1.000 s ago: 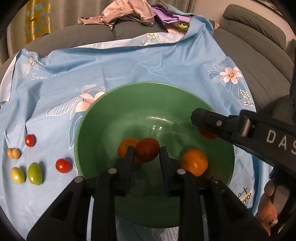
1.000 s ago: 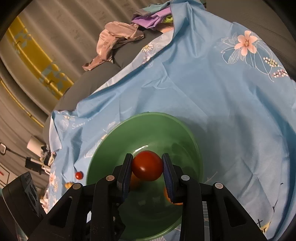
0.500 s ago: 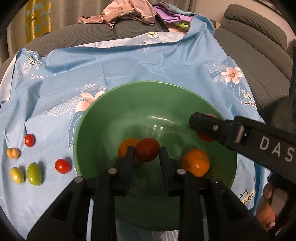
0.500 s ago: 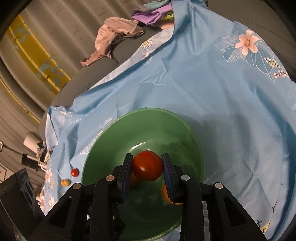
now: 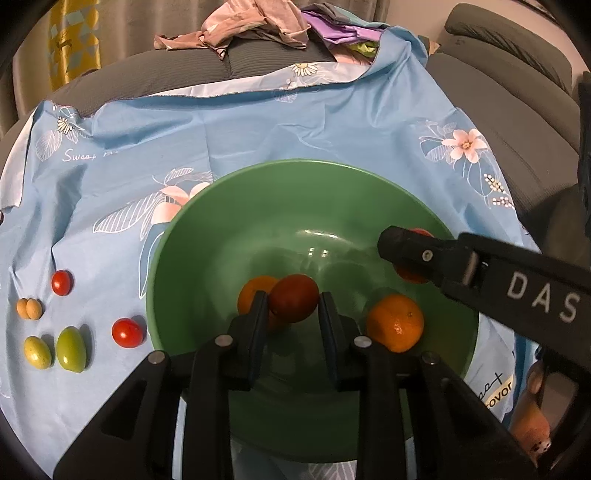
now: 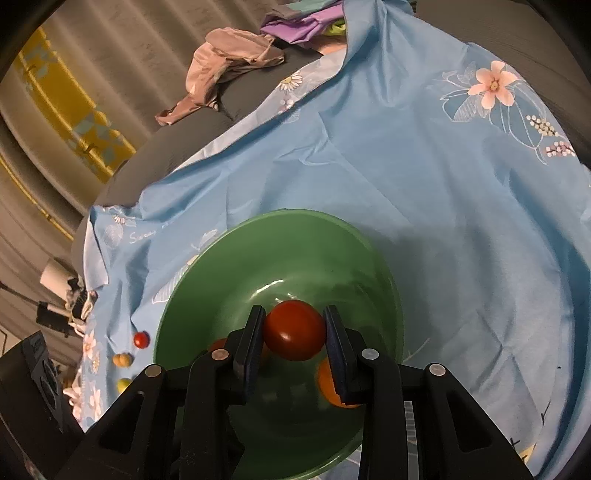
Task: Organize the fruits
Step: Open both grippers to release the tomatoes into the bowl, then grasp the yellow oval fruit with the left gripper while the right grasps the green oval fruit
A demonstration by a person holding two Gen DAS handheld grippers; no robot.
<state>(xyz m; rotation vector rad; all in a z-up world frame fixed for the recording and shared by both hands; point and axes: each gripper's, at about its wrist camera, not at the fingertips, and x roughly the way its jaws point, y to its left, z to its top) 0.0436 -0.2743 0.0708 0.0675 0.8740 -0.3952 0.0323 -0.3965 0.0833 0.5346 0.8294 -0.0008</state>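
A green bowl [image 5: 295, 162] sits on a blue flowered cloth with two oranges [image 5: 395, 326] [image 5: 255, 291] in it. My left gripper [image 5: 291, 306] hangs over the bowl's near side, shut on a dark red tomato [image 5: 293, 302]. From the right, my right gripper [image 5: 410, 258] reaches over the rim with a red tomato [image 5: 412, 275] mostly hidden behind its finger. In the right wrist view, my right gripper [image 6: 295, 332] is shut on that red tomato [image 6: 295, 334] above the bowl [image 6: 295, 211], and an orange [image 6: 325, 384] shows below it.
Left of the bowl, loose on the cloth, lie two cherry tomatoes [image 5: 61, 282] [image 5: 127, 332], a green fruit [image 5: 71, 349], a yellow one [image 5: 37, 352] and a small orange pair [image 5: 28, 308]. Crumpled clothes [image 5: 240, 26] lie on the grey sofa behind.
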